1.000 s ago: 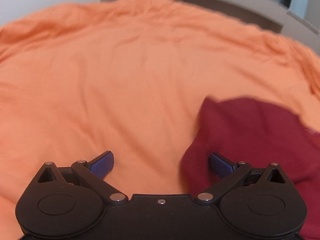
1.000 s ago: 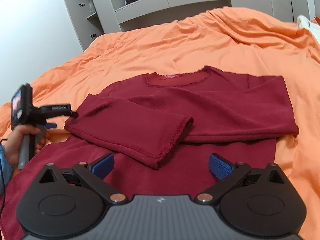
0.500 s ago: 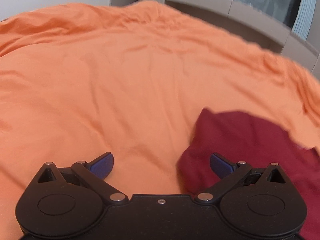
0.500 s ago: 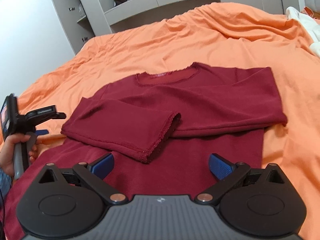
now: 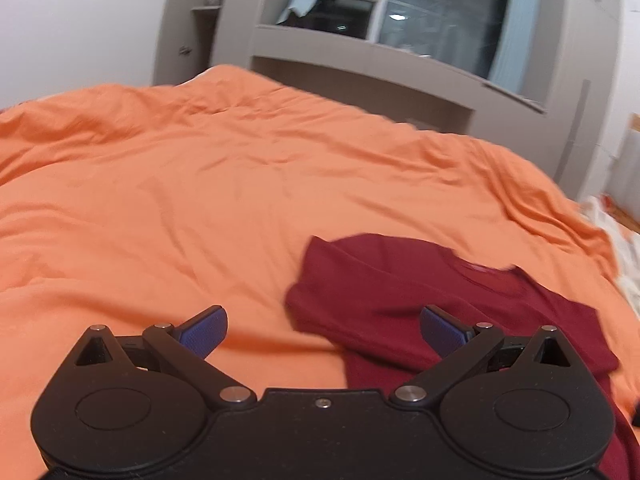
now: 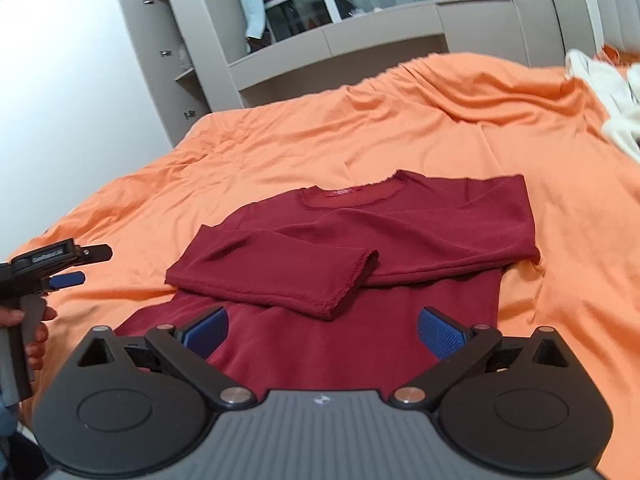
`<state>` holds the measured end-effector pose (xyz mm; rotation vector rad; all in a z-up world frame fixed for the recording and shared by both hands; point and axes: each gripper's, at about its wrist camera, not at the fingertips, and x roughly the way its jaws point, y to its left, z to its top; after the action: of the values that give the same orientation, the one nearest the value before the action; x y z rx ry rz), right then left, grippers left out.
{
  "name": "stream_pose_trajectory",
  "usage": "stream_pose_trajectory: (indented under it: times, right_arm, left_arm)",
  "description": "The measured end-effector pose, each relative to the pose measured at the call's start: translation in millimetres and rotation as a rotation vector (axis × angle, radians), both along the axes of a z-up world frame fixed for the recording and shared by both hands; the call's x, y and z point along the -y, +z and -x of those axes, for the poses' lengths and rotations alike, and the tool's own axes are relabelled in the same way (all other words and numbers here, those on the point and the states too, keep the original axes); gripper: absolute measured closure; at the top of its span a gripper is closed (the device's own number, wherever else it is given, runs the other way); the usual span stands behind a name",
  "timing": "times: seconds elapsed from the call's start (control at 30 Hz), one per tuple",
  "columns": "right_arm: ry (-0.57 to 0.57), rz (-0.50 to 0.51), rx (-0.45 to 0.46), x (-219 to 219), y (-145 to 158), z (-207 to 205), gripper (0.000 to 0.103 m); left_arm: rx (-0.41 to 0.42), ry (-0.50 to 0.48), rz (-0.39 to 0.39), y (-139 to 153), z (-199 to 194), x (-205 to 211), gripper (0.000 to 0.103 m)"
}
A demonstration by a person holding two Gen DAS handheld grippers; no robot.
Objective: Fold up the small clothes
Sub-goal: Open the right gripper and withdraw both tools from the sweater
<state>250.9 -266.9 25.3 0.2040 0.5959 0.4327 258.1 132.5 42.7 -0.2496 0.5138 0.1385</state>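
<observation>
Loosely ribbed maroon top (image 6: 360, 264) lies sleeve-folded, seemingly flat, on rumpled orange sheet (image 6: 320, 140); both jaws released.

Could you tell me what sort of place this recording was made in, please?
Most likely a bedroom. A dark red top lies on a bed spread with an orange sheet, and grey built-in cupboards with drawers and shelves stand behind it, around a window.

tongs (image 6: 322, 330) – 2 | red top (image 6: 360, 248) – 1 | orange bedsheet (image 6: 360, 128) – 1 | white cloth (image 6: 612, 96) – 1
</observation>
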Motion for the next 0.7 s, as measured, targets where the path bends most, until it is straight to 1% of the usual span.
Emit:
stream_pose_trajectory:
  times: [0.13,0.23,0.37,0.43,0.57,0.7]
  right_arm:
    - [0.007,0.034,0.049,-1.8,-1.0,28.7,0.0]
    - [0.009,0.064,0.088,-3.6,-2.4,53.3,0.0]
    - [0.022,0.11,0.159,-6.9,-5.3,90.6,0.0]
    - [0.024,0.157,0.196,-10.6,-9.1,109.5,0.0]
    - [0.022,0.24,0.247,-17.8,-17.1,143.7,0.0]
    - [0.015,0.286,0.267,-19.1,-20.7,170.6,0.0]
  left_arm:
    - [0.042,-0.077,0.012,-3.9,42.7,14.0,0.001]
    - [0.103,-0.119,0.023,-8.0,72.9,21.8,0.001]
    - [0.155,-0.167,0.008,-9.0,107.1,30.6,0.001]
    - [0.16,-0.183,0.009,-9.9,121.4,32.4,0.001]
    - [0.144,-0.206,0.008,-13.9,142.3,34.6,0.0]
    - [0.12,-0.251,-0.036,-18.2,159.0,39.1,0.0]
